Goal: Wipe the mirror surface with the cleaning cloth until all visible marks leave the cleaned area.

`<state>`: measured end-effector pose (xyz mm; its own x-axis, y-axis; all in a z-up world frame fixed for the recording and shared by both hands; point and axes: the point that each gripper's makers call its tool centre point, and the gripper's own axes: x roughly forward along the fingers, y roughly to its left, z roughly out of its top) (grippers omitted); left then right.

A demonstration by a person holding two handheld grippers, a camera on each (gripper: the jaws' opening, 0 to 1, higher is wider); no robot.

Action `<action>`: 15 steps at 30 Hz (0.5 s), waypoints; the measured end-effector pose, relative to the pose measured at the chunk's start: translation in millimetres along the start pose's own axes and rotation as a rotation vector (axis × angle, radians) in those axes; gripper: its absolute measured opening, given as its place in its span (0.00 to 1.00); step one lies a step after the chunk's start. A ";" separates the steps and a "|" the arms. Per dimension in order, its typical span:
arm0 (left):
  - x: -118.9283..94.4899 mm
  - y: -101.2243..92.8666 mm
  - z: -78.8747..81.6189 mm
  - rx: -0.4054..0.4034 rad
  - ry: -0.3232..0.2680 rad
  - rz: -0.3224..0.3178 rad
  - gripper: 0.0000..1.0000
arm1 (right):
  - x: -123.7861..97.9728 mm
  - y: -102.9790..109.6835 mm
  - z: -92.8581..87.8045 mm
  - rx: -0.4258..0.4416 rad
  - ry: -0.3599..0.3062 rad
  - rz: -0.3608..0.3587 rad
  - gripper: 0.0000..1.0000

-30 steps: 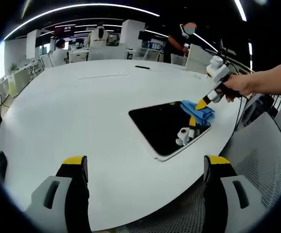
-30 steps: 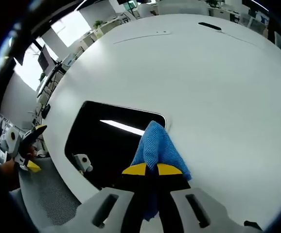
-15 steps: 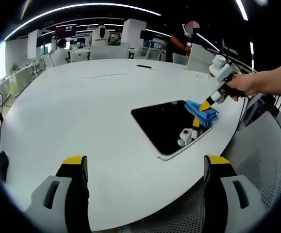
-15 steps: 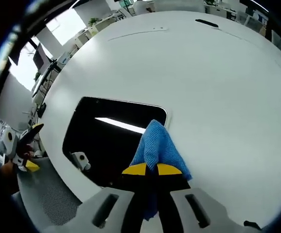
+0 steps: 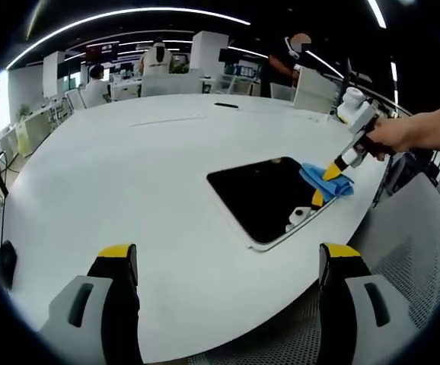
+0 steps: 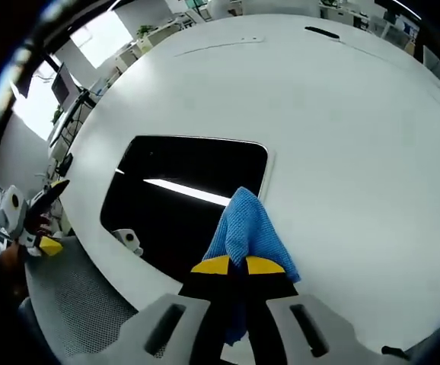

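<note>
Mirror [image 6: 189,198]: dark rectangular panel, flat on the white tabletop [image 6: 342,129] near its edge, face up for wiping.

Cloth [image 6: 247,232]: blue, bunched, pinched between the closed tips of the right claw [image 6: 231,265] so that a pad hangs forward; it sits over the mirror's near right corner, partly over bare tabletop.

Left claw [image 5: 227,262]: jaws wide, holding nothing, well short of the mirror, probably held back to leave the wiping area free.

Marks: too faint to tell.
</note>
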<state>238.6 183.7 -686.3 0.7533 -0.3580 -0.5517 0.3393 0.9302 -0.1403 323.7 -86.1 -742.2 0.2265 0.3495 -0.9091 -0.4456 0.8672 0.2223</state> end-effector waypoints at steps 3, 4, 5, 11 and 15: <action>-0.6 0.1 1.5 -0.001 -0.008 0.003 0.99 | -2.1 1.5 -3.4 0.003 -0.007 -0.002 0.00; -0.9 -0.3 1.9 -0.003 -0.009 0.003 0.99 | -2.6 1.8 -4.1 0.005 -0.008 -0.003 0.00; -1.2 -1.0 2.4 -0.003 -0.011 0.001 0.99 | -3.1 2.6 -5.3 0.007 -0.010 -0.004 0.00; -2.2 -3.3 3.3 -0.002 -0.010 -0.003 0.99 | -5.2 4.2 -8.8 0.013 -0.009 -0.007 0.00; -2.6 -3.6 3.7 -0.004 -0.011 -0.005 0.98 | -7.5 6.0 -13.0 0.032 -0.004 -0.007 0.00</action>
<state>237.5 181.0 -681.4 0.7579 -0.3636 -0.5417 0.3407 0.9287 -0.1466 308.0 -88.1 -738.6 0.2329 0.3443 -0.9095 -0.4164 0.8805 0.2267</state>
